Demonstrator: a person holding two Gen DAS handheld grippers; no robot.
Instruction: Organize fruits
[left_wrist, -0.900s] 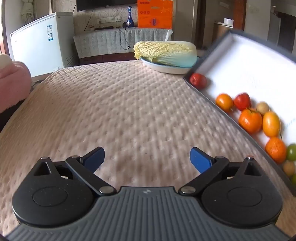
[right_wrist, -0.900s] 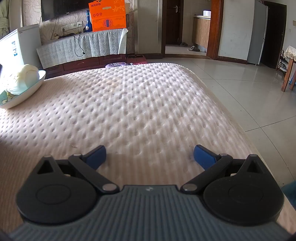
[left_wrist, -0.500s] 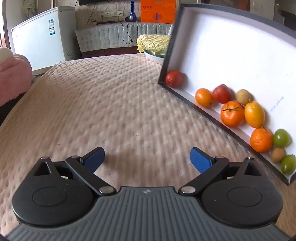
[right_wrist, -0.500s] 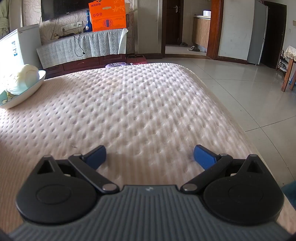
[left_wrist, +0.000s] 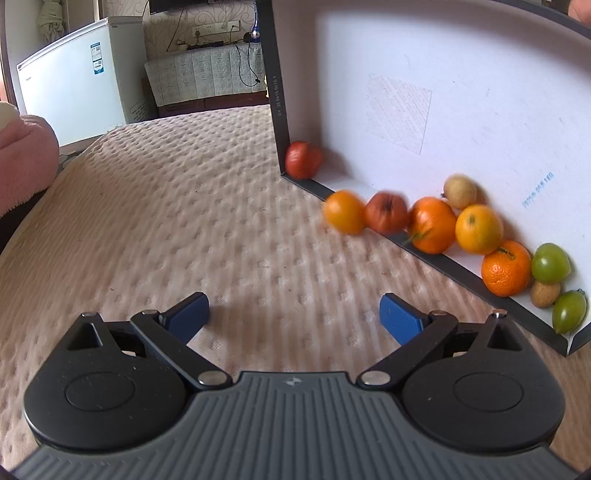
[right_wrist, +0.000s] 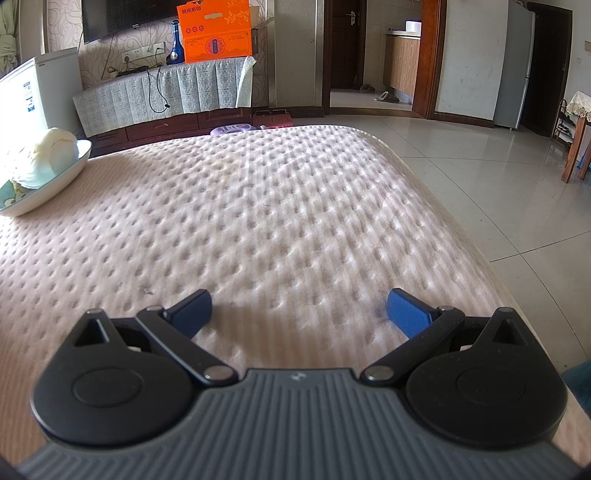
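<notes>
In the left wrist view a shallow white box with dark rims (left_wrist: 443, 110) stands tipped up steeply on the right of the quilted mattress (left_wrist: 184, 221). Several fruits crowd along its low rim. A blurred orange (left_wrist: 344, 211) and a red tomato (left_wrist: 386, 213) spill over the edge; another tomato (left_wrist: 303, 159) sits in the far corner. Oranges (left_wrist: 506, 268), green tomatoes (left_wrist: 550, 263) and small brown fruits (left_wrist: 460, 191) lie further right. My left gripper (left_wrist: 293, 314) hovers open and empty, left of the box. My right gripper (right_wrist: 299, 312) is open and empty over bare mattress.
A bowl with a cabbage (right_wrist: 44, 166) rests at the left of the mattress in the right wrist view. The mattress edge (right_wrist: 461, 229) drops to tiled floor on the right. A pink cushion (left_wrist: 26, 158) lies at the left edge. A white freezer (left_wrist: 74, 77) stands beyond the bed.
The white box has tilted up much more steeply, and the fruits have rolled to its low rim, two starting over it. Neither gripper has moved.
</notes>
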